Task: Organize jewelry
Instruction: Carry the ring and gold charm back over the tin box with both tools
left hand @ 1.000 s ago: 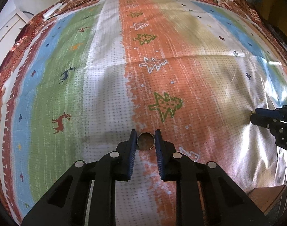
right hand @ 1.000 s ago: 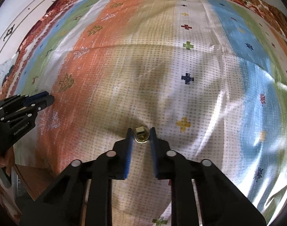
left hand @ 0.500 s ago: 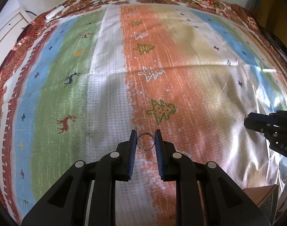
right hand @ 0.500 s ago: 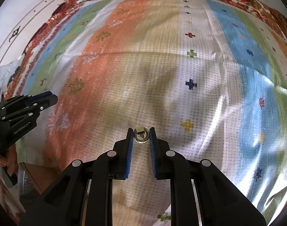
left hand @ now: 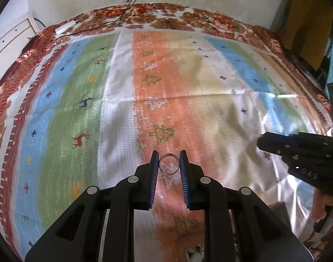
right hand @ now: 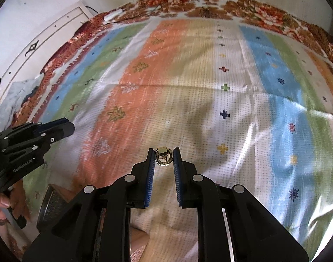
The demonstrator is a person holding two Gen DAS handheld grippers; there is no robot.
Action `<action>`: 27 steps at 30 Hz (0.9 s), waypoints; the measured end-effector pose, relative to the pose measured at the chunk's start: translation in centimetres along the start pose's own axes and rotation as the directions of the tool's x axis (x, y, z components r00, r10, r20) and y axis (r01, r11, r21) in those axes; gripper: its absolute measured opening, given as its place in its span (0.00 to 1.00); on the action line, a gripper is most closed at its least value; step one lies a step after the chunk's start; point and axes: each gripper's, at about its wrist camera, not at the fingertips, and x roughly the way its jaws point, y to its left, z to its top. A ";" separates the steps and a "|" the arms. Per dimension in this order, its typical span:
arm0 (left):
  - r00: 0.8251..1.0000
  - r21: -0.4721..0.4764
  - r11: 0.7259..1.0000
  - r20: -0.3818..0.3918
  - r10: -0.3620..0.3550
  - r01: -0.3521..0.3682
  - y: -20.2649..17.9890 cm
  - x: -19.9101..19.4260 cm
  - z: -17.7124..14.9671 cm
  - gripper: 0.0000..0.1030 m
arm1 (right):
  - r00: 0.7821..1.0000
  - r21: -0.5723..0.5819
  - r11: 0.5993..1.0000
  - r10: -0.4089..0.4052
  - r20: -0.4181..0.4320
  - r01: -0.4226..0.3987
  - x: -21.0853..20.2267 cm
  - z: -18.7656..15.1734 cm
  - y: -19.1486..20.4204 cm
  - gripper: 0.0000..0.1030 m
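Note:
My left gripper (left hand: 169, 162) is shut on a thin silver ring (left hand: 169, 155), held edge-up between the blue pads, above the striped cloth (left hand: 83, 109). My right gripper (right hand: 164, 159) is shut on a gold ring with a square top (right hand: 163, 157), also held above the cloth. The right gripper also shows at the right edge of the left wrist view (left hand: 297, 152). The left gripper shows at the left edge of the right wrist view (right hand: 33, 139).
The striped cloth with trees, deer and crosses covers a bed with a floral border (left hand: 166, 19). A dark wooden box (right hand: 52, 205) lies at the near edge below the left gripper. Cables (left hand: 131, 2) hang on the back wall. White cupboard (right hand: 46, 35) on the left.
Both grippers have risen and drawn back from the cloth, each still holding its ring; the wall behind the bed has come into view.

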 end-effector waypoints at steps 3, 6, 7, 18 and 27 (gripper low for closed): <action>1.000 0.003 1.000 0.009 -0.012 0.012 -0.4 -0.7 -0.5 0.18 | 1.000 -0.020 1.000 0.000 0.029 0.000 -1.2 -0.5 0.7 0.17; 1.000 0.004 1.000 0.021 -0.020 0.020 -0.5 -1.4 -1.0 0.18 | 0.998 -0.036 0.999 0.010 0.058 -0.008 -2.1 -0.8 1.4 0.17; 0.999 0.006 1.000 0.027 -0.020 0.020 -0.6 -1.6 -1.2 0.18 | 0.998 -0.042 0.999 0.014 0.069 -0.011 -2.5 -0.9 1.6 0.17; 0.993 0.013 0.999 0.117 -0.036 0.035 -0.9 -5.0 -3.3 0.18 | 0.986 -0.105 0.994 0.053 0.161 -0.036 -5.6 -3.0 3.7 0.17; 0.983 0.064 0.996 0.171 -0.066 0.056 -1.9 -6.7 -4.4 0.18 | 0.979 -0.129 0.988 0.106 0.177 -0.083 -6.9 -4.5 4.5 0.17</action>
